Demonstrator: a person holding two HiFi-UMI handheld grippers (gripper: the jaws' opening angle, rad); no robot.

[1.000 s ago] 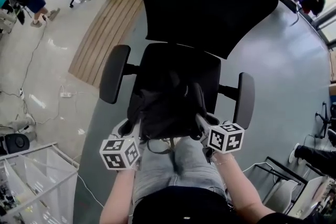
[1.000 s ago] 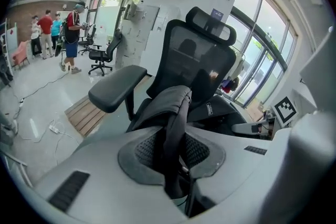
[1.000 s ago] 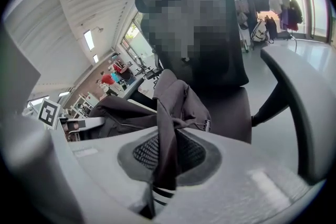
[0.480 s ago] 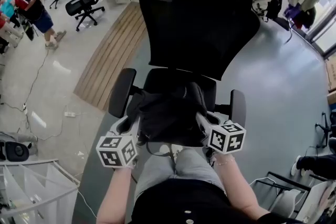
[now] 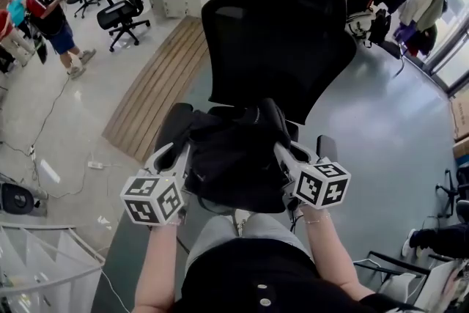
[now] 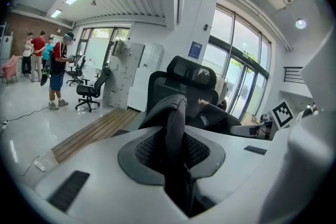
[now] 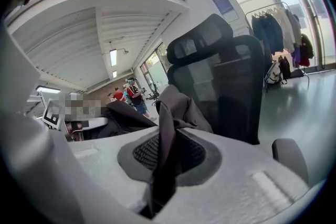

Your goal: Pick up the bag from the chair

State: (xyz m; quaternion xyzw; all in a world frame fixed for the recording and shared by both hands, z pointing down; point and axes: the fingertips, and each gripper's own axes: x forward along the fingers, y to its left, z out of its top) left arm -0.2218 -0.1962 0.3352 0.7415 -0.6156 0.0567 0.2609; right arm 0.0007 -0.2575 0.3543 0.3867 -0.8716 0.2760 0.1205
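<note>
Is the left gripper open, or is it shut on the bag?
Shut on the bag. The left gripper view shows the left gripper with dark bag fabric pinched between its fingers.

**Head view.** The bag [image 5: 234, 161] covers the seat of the chair [image 5: 278, 48], so contact between the two cannot be judged. The right armrest [image 5: 327, 146] shows only its tip behind the right gripper [image 5: 284, 155].

**Gripper views.** The pinched fabric fold [image 6: 176, 123] vanishes into the jaw slot. The distant people [image 6: 55, 68] are too small to detail.
</note>
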